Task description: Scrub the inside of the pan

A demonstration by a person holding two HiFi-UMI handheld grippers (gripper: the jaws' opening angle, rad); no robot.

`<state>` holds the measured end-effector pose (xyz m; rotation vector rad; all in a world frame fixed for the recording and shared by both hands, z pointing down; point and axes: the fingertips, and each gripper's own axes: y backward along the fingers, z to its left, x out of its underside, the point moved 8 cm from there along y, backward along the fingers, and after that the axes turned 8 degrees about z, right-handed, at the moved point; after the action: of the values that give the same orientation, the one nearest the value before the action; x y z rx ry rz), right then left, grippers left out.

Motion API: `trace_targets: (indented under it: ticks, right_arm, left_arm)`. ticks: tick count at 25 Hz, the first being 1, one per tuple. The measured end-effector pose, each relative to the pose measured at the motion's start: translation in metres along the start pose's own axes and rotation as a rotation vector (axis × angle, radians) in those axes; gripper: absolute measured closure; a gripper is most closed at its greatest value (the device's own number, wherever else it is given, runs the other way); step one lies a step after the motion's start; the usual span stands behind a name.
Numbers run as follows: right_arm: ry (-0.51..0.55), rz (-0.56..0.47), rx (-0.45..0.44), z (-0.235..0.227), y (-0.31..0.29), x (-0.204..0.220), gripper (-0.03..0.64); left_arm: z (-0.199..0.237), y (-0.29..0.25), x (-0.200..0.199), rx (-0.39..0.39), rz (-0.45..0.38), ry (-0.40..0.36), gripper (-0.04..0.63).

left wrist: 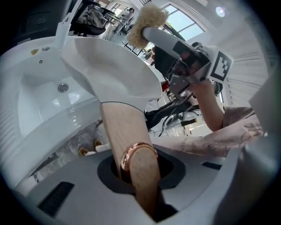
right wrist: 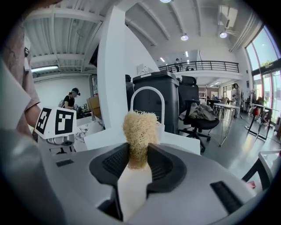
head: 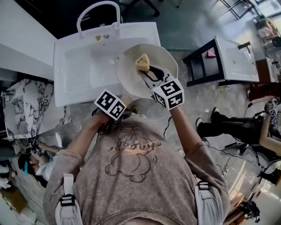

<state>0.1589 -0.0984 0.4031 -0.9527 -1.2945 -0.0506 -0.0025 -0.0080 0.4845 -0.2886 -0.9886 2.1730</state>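
A cream pan (head: 131,77) hangs tilted over the white sink (head: 79,66). My left gripper (head: 124,102) is shut on its wooden handle (left wrist: 125,132), which carries a copper ring. In the left gripper view the pan (left wrist: 109,70) rises ahead of the jaws of the left gripper (left wrist: 134,165). My right gripper (head: 147,70) is shut on a tan fibrous scrubber (head: 142,61) over the pan's inside. Seen from the left gripper, the scrubber (left wrist: 147,19) sits just above the pan's rim; contact is unclear. In the right gripper view the scrubber (right wrist: 139,132) sticks up from the right gripper (right wrist: 138,162), with no pan in sight.
A white arched faucet (head: 96,11) stands at the sink's far edge. A marble counter (head: 26,105) lies to the left. A black stand with a white basin (head: 219,61) is at the right, with a person's legs (head: 224,125) near it. Beyond the faucet are a black bin (right wrist: 162,96) and an office chair (right wrist: 197,114).
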Motion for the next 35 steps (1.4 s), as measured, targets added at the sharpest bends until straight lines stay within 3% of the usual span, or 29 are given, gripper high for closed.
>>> trace_targets:
  ticks: [7, 22, 35]
  right_arm:
    - [0.102, 0.103, -0.057, 0.01, -0.044, 0.012, 0.472]
    - [0.178, 0.288, -0.077, 0.012, -0.101, 0.048, 0.472]
    - [0.206, 0.316, -0.025, 0.006, -0.128, 0.058, 0.472]
  left_arm:
    - [0.004, -0.004, -0.004, 0.002, 0.049, -0.042, 0.523]
    - [0.009, -0.012, -0.008, 0.057, 0.115, -0.11, 0.523]
    - [0.018, -0.021, -0.006, 0.099, 0.105, -0.125, 0.522]
